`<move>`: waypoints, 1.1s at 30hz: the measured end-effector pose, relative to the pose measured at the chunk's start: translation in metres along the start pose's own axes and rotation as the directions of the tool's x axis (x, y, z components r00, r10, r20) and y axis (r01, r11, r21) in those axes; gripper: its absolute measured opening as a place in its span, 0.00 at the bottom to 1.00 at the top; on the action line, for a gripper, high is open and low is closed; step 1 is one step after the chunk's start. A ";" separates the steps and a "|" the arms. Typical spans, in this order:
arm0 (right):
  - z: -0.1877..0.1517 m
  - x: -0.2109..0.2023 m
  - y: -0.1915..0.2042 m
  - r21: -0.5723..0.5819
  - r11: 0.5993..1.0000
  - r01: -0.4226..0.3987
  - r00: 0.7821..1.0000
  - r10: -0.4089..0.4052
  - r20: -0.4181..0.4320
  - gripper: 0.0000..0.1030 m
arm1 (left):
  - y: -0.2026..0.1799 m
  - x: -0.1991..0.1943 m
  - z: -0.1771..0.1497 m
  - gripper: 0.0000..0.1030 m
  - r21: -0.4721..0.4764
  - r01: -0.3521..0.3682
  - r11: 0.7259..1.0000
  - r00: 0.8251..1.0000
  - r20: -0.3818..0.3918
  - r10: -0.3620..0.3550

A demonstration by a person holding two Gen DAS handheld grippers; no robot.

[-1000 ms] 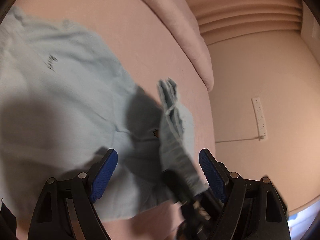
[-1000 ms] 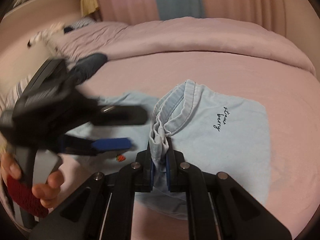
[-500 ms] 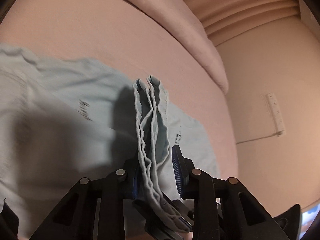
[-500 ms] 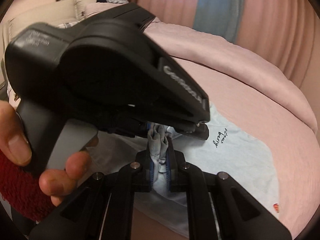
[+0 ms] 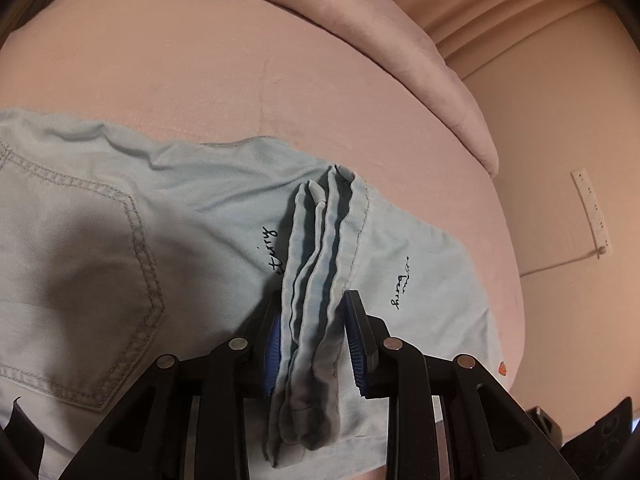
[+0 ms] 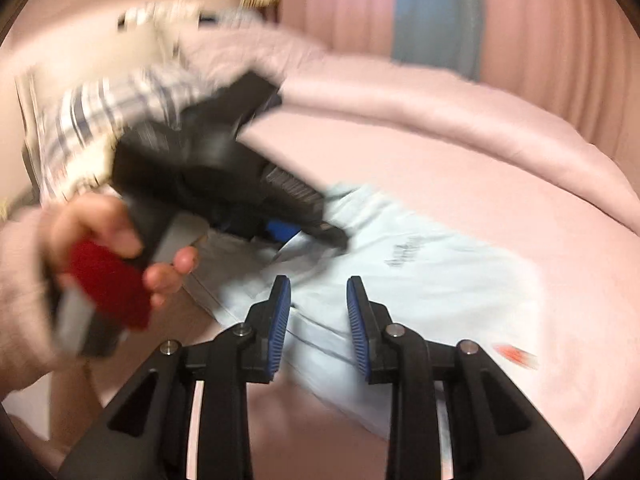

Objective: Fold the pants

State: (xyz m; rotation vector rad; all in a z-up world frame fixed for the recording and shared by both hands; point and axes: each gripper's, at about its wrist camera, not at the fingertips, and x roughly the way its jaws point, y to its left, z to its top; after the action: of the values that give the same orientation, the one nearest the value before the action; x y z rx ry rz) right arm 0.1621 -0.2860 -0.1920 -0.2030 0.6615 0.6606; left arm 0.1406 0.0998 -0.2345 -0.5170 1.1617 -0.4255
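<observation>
Light blue pants (image 5: 120,220) lie on a pink bed, back pocket at the left. My left gripper (image 5: 314,336) is shut on a bunched fold of the pants' edge (image 5: 320,260), several layers standing up between its blue pads. In the right wrist view the pants (image 6: 420,280) lie ahead, with black script and a small red mark. My right gripper (image 6: 319,320) is open and empty just above the cloth. The left gripper (image 6: 224,176), held by a hand, is blurred at the left and reaches onto the pants.
A pink duvet roll (image 5: 400,40) lies along the far side of the bed. The bed edge (image 5: 516,280) drops off at the right beside a wall with a white power strip (image 5: 592,208). A plaid cloth (image 6: 92,120) and curtains (image 6: 436,12) are behind.
My left gripper closed on the bunched edge that the right gripper held. My right gripper opened, let the fold go and drew back.
</observation>
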 end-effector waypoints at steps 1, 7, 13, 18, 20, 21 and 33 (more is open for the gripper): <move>-0.004 -0.010 -0.009 0.023 1.000 -0.016 1.000 0.016 -0.015 0.29 | -0.001 0.001 0.000 0.27 0.003 -0.006 1.000 1.000 0.000 0.006; -0.051 -0.033 -0.037 0.116 0.993 0.020 0.991 -0.004 -0.134 0.30 | -0.020 -0.026 -0.004 0.27 0.049 -0.049 0.998 0.997 0.069 0.045; -0.056 -0.029 -0.024 0.116 0.993 0.029 1.000 -0.028 -0.007 0.27 | -0.055 -0.040 -0.010 0.27 0.134 0.006 0.991 0.993 0.116 -0.021; -0.043 0.014 -0.020 0.191 0.981 0.047 0.999 -0.041 -0.033 0.22 | -0.066 0.020 -0.014 0.27 0.120 0.072 0.990 0.997 -0.006 -0.072; -0.046 0.024 -0.020 0.187 0.974 0.127 0.992 -0.123 -0.035 0.23 | -0.055 0.042 -0.017 0.26 0.091 -0.003 0.996 0.999 -0.046 0.007; -0.048 0.027 -0.021 0.184 0.967 0.175 0.985 -0.170 -0.040 0.23 | -0.047 0.045 -0.019 0.24 0.068 0.003 0.998 0.999 -0.049 0.001; -0.073 -0.015 -0.048 0.280 0.858 0.431 0.902 -0.401 -0.160 0.00 | -0.033 0.030 -0.021 0.05 0.075 -0.062 0.995 0.997 -0.037 0.065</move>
State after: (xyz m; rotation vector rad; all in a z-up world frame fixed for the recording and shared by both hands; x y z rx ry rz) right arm 0.1467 -0.3585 -0.2404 -0.0807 0.7752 0.1225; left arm 0.1290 0.0531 -0.2440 -0.4075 1.1929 -0.4242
